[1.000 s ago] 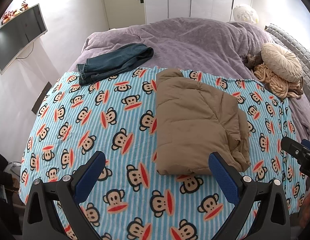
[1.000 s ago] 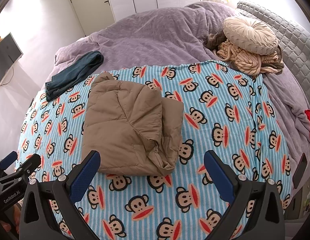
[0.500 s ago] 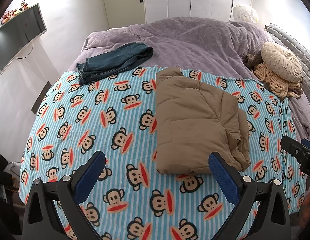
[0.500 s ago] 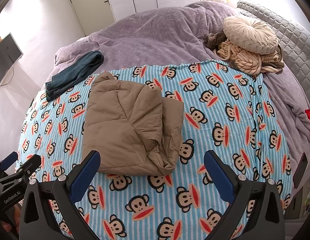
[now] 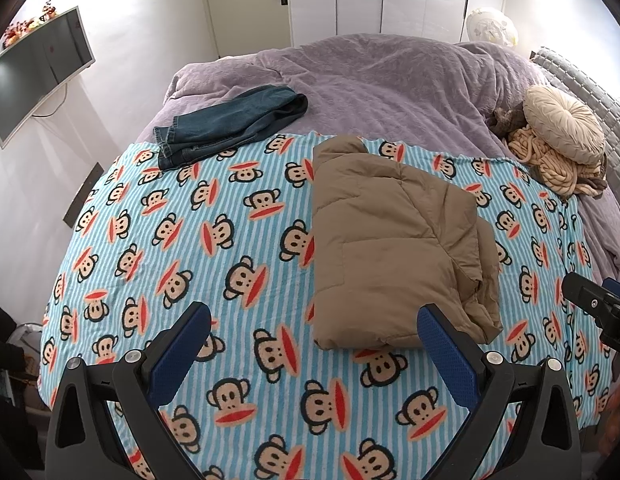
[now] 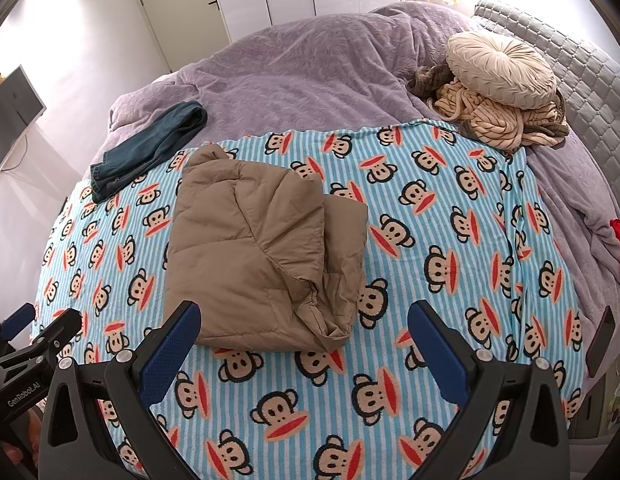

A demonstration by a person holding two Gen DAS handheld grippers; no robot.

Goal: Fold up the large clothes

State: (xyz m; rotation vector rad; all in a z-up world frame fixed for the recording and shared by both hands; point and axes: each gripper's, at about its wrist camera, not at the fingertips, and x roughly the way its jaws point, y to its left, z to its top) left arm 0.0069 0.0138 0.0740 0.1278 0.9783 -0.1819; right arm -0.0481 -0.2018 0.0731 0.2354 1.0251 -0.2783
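jacket (image 5: 394, 240), tan and puffy, sits folded mid-blanket (image 5: 230, 280), same as 1 second ago. left gripper (image 5: 314, 344) and right gripper (image 6: 304, 340) both hang open, empty. looks done.

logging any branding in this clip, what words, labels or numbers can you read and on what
"GenRobot.AI": white lettering on the black body of the left gripper, seen at the lower left edge of the right wrist view.
Monkey blanket: cartoon faces only, no words.
Tan puffer jacket and folded jeans: no legible label.
Wall screen: dark, nothing readable.
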